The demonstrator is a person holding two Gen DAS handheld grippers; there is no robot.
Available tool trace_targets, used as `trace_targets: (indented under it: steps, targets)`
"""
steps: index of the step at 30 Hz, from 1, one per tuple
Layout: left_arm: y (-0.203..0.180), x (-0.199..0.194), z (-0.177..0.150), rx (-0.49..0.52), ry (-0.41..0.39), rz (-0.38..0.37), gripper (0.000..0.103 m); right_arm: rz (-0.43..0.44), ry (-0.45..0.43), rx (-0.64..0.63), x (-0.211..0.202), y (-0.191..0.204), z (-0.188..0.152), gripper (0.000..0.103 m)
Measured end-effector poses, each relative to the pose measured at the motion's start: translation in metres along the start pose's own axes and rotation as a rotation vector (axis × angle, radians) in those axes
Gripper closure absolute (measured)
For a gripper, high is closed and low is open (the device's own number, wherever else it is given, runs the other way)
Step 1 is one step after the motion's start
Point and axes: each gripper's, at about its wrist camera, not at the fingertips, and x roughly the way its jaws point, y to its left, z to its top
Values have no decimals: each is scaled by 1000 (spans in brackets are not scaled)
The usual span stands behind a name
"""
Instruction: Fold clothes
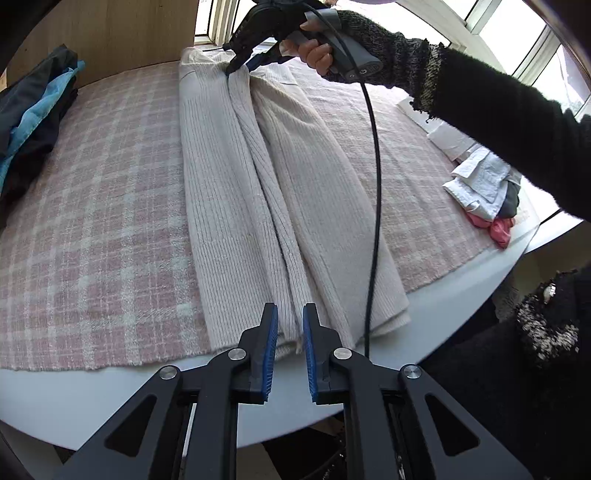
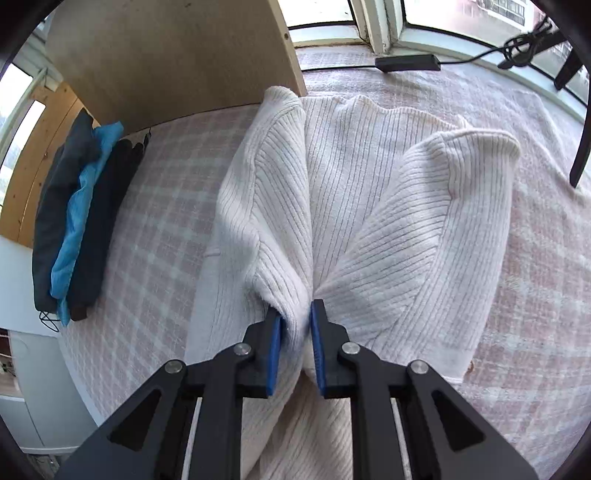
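Note:
A cream ribbed sweater (image 1: 288,192) lies lengthwise on a pink plaid blanket (image 1: 92,229). A raised fold runs down its middle between the two grippers. My left gripper (image 1: 290,321) is at the near hem by the table's edge, shut on that fold. At the far end a person's hand (image 1: 314,51) holds my right gripper (image 1: 240,66), which pinches the same ridge. In the right wrist view, my right gripper (image 2: 297,314) is shut on bunched knit of the sweater (image 2: 369,184), and both shoulders curl upward.
Dark and blue clothes (image 1: 33,122) are piled at the left by a wooden board (image 1: 122,33). White and pink garments (image 1: 484,192) lie at the right. A black cable (image 1: 373,184) hangs across the sweater. The white table rim (image 1: 110,398) is near. A dark chair leg (image 2: 581,147) stands right.

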Motion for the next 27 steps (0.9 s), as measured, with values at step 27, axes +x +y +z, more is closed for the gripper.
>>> trace_targets:
  steps: [27]
  targets:
    - [-28,39,19,-12,-39,113,77,39,232,-3,-1,50,-87,68]
